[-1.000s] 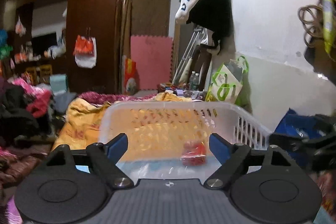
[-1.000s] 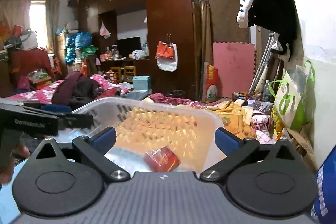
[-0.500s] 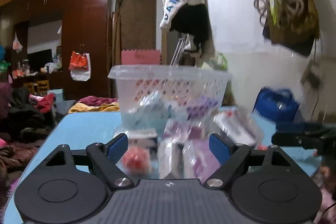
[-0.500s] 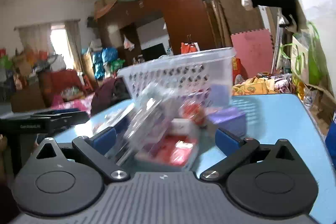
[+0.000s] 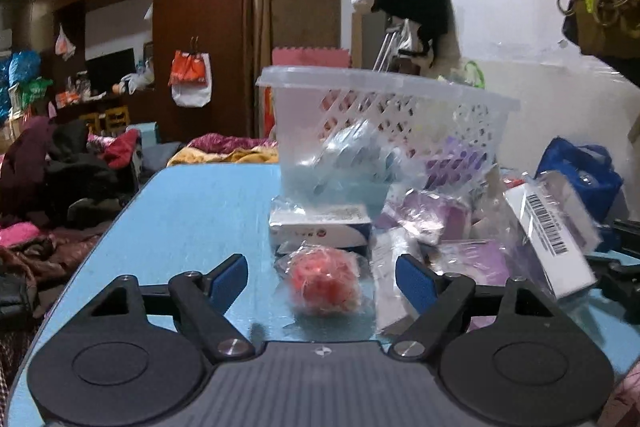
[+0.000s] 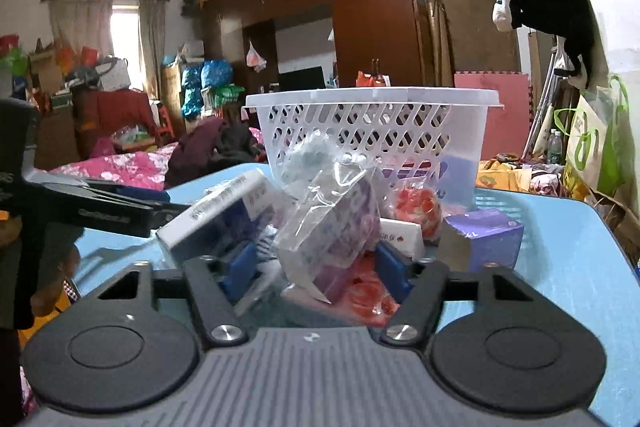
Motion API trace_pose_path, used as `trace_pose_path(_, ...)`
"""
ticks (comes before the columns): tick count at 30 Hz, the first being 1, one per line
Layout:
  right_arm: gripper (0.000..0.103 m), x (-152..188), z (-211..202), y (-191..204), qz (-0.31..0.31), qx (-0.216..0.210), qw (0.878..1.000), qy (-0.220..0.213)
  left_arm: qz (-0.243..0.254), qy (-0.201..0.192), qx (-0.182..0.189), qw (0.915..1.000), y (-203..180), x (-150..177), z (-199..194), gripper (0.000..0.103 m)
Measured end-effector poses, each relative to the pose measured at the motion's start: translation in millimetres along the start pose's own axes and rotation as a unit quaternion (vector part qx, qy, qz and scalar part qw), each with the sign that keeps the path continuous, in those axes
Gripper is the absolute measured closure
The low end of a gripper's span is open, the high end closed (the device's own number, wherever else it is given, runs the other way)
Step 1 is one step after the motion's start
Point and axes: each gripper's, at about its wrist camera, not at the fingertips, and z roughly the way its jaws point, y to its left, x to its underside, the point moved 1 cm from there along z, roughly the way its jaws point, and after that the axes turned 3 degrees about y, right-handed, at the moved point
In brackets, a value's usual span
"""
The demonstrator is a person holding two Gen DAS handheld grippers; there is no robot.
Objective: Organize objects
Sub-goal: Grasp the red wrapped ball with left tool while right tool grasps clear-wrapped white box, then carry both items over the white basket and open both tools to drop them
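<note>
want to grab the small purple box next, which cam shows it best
The right wrist view: the purple box stands unobstructed on the blue table, right of the pile. In the left wrist view purple packages appear only blurred behind plastic wrap; I cannot tell which is it.

Perforated plastic basket (image 6: 372, 131) on glossy blue table (image 5: 192, 211).

Cluttered home bedroom: wardrobe (image 6: 372, 7), bed with floral bedding (image 6: 120, 167), curtained window (image 6: 124, 39)

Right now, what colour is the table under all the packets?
Light blue. The table shows best in the left wrist view.
</note>
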Motion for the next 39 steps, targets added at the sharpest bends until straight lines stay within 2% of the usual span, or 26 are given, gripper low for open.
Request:
trace_pose_path(1,0.046,3,-4,-1,0.000,0.003,1.000,-0.002,-0.003,0.006,-0.006,1.0000,2,0,3,0.020)
trace_pose_path(3,0.057,4,-8,-3,0.003,0.009,1.000,-0.004,-0.011,0.020,-0.008,0.9997,5,1,6,0.023)
trace_pose_path(6,0.058,9,-15,1,0.003,0.015,1.000,-0.009,-0.009,0.030,-0.012,0.9994,2,1,8,0.024)
trace_pose_path(7,0.058,11,-16,1,0.003,0.015,1.000,-0.009,-0.005,0.031,-0.014,0.9994,-1,1,9,0.028)
trace_pose_path(9,0.059,11,-18,1,0.005,0.014,1.000,-0.012,-0.001,0.035,-0.015,0.9993,-5,2,11,0.052)
trace_pose_path(10,0.059,10,-19,0,0.003,0.017,1.000,-0.013,-0.005,0.034,-0.018,0.9992,-5,2,10,0.055)
trace_pose_path(12,0.059,10,-22,-2,0.001,0.019,1.000,-0.017,0.002,0.026,-0.029,0.9992,-7,4,8,0.055)
trace_pose_path(17,0.060,8,-27,-11,0.013,0.019,0.999,-0.025,-0.003,0.005,-0.016,0.9999,-3,8,-4,0.055)
trace_pose_path(21,0.060,7,-29,-16,0.020,0.027,0.999,-0.029,-0.022,0.006,-0.018,0.9996,8,8,-1,0.055)
trace_pose_path(26,0.060,9,-31,-20,0.025,0.032,0.999,-0.032,-0.034,-0.001,-0.008,0.9994,13,8,-1,0.055)
trace_pose_path(29,0.061,5,-33,-20,0.022,0.034,0.999,-0.037,-0.042,-0.023,0.007,0.9988,15,4,-8,0.055)
trace_pose_path(33,0.061,-17,-38,-17,0.001,0.039,0.998,-0.057,-0.033,-0.065,0.017,0.9972,12,-19,-26,0.055)
trace_pose_path(39,0.061,-81,-29,-12,-0.046,0.042,0.994,-0.086,-0.019,-0.105,0.063,0.9923,-5,-89,-32,0.055)
